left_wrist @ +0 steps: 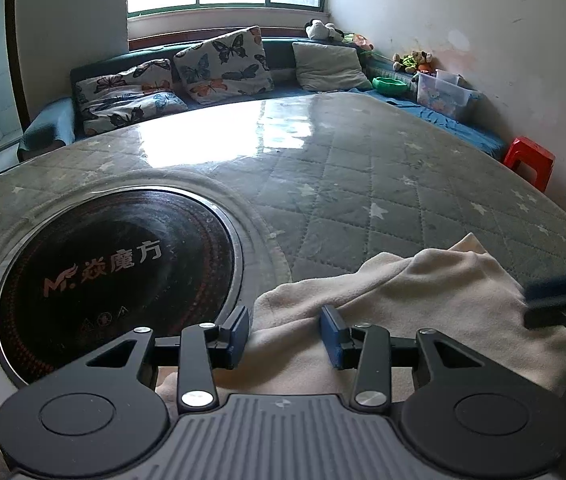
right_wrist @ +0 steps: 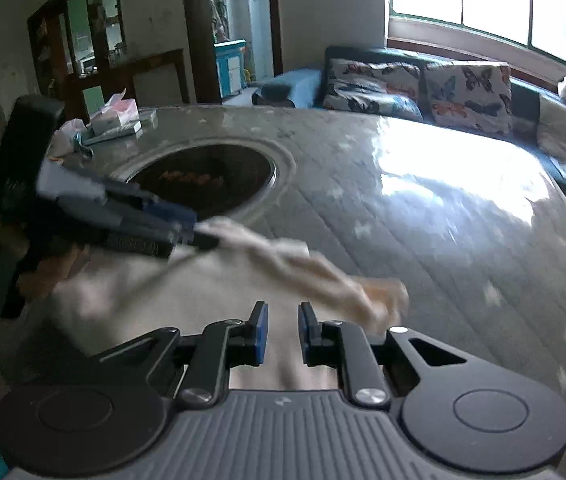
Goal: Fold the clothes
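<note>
Cream fleece cloth [left_wrist: 423,300] lies rumpled on the quilted table [left_wrist: 363,184]; left gripper [left_wrist: 285,334] agape, right gripper [right_wrist: 283,330] narrowly parted, empty.

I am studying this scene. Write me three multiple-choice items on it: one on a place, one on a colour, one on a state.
1. In the left wrist view, the black cooktop lies where from the cream garment?
A. to its left
B. to its right
C. under it

2. What colour is the stool by the wall?
A. blue
B. red
C. white

3. The cooktop is
A. bearing a pot
B. covered by cloth
C. bare

Key:
1 A, the cooktop is left of the cream garment.
2 B, the stool is plainly red.
3 C, its printed face shows whole.
</note>
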Motion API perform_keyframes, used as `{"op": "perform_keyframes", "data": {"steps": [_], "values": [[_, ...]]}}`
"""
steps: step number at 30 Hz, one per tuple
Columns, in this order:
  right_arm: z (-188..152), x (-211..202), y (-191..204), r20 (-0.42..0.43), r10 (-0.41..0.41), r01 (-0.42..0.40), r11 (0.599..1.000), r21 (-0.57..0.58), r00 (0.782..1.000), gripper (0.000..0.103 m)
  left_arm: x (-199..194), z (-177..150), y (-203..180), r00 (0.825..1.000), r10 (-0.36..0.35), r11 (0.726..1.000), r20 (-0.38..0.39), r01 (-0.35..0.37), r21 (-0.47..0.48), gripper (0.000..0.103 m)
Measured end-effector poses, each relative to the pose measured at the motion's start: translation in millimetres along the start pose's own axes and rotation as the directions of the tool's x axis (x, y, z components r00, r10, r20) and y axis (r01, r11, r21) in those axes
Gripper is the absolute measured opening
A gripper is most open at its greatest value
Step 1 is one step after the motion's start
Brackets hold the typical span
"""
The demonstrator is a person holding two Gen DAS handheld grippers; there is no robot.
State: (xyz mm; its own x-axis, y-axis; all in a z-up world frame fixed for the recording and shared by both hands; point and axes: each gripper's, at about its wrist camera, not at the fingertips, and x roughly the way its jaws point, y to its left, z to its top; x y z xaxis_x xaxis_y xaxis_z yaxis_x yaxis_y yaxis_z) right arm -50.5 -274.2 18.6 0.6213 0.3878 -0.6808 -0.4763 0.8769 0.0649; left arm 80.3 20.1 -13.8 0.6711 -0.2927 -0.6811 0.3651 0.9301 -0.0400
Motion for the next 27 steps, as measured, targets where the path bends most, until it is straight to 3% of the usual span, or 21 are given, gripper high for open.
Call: {"op": "perform_keyframes", "data": {"steps": [5,13,15,19,21,27], "values": [[-27,-7,-9,-0.045,-0.035,0.037,0.998,0.052,0.998,0.014,-10,1,0,1.0,0.014,1.0,0.011,-0.014,0.001,0.045],[-24,-10,-5,-0.003,-0.042,0.042,0.998,0.04,0.999,0.015,-56,-11,5,0.997,0.044,0.998,0.07,-0.042,-0.038,0.085],[-23,-7,-1,0.003,-0.04,0.04,0.999,0.036,0.999,0.022,-62,-15,6,0.996,0.059,0.997,0.067,-0.055,-0.049,0.096],[-20,-3,7,0.017,-0.03,0.029,0.999,0.033,0.999,0.035,-74,-24,12,0.995,0.079,0.993,0.067,-0.073,-0.092,0.103],[-19,-3,11,0.024,-0.023,0.022,0.999,0.028,0.999,0.05,-78,-26,15,0.993,0.089,0.99,0.073,-0.08,-0.115,0.103],[-13,-6,27,0.047,-0.003,0.003,1.0,0.0,0.999,0.061,-91,-39,23,0.991,0.103,0.981,0.084,-0.088,-0.174,0.103]]}}
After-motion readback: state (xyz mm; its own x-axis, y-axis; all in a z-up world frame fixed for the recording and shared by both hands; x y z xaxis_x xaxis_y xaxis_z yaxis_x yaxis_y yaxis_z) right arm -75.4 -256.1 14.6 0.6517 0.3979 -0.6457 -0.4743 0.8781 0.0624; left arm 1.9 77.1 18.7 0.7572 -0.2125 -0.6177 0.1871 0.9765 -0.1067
